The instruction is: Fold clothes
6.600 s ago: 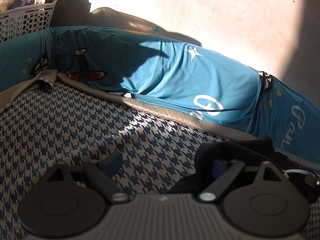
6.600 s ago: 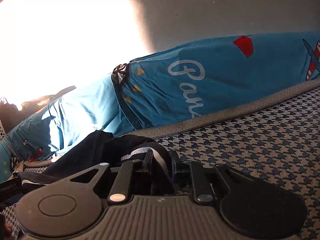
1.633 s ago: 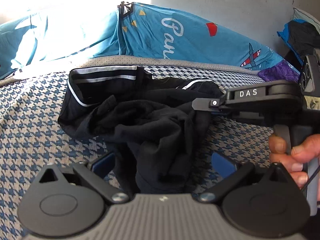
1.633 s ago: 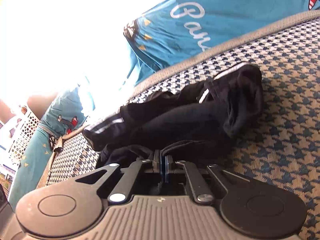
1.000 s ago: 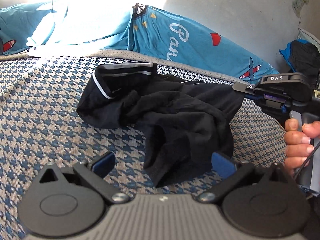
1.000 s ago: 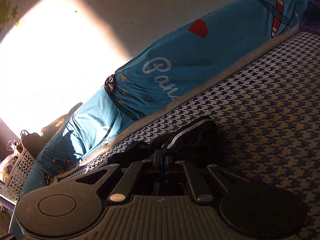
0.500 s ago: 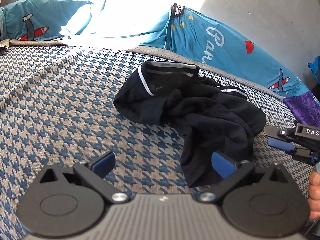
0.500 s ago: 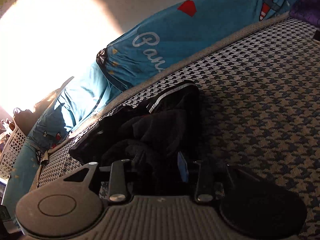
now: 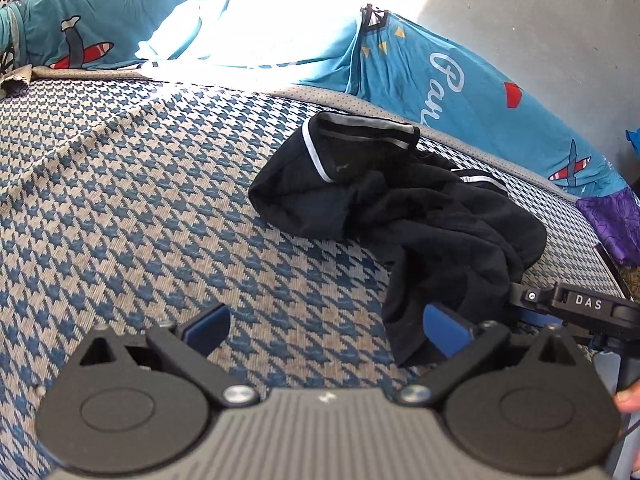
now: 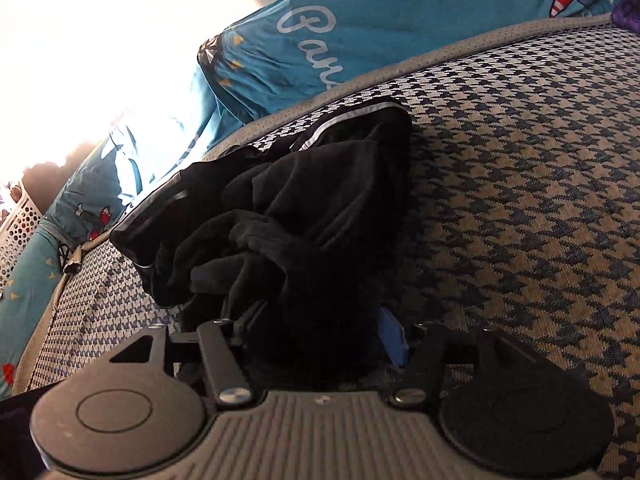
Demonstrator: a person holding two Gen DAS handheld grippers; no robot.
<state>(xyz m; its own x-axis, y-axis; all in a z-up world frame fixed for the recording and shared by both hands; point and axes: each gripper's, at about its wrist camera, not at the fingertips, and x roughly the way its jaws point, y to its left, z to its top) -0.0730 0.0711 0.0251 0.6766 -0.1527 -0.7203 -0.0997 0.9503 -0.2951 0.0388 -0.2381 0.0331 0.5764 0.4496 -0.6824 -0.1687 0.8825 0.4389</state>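
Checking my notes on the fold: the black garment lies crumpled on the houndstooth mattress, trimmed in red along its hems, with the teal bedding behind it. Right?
Not quite: the trim on the black garment is white, not red, as the left wrist view shows. It does lie crumpled on the houndstooth mattress, with the teal bedding behind it.

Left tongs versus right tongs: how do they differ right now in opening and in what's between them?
The left tongs stand wide open over bare houndstooth cover; the right tongs are narrower and opening.
Nothing lies between the left pads; the black garment is bunched between the right ones.
The left tongs sit beside the garment's near edge; the right tongs are at its far side.
Both have blue pads and neither is clamped.
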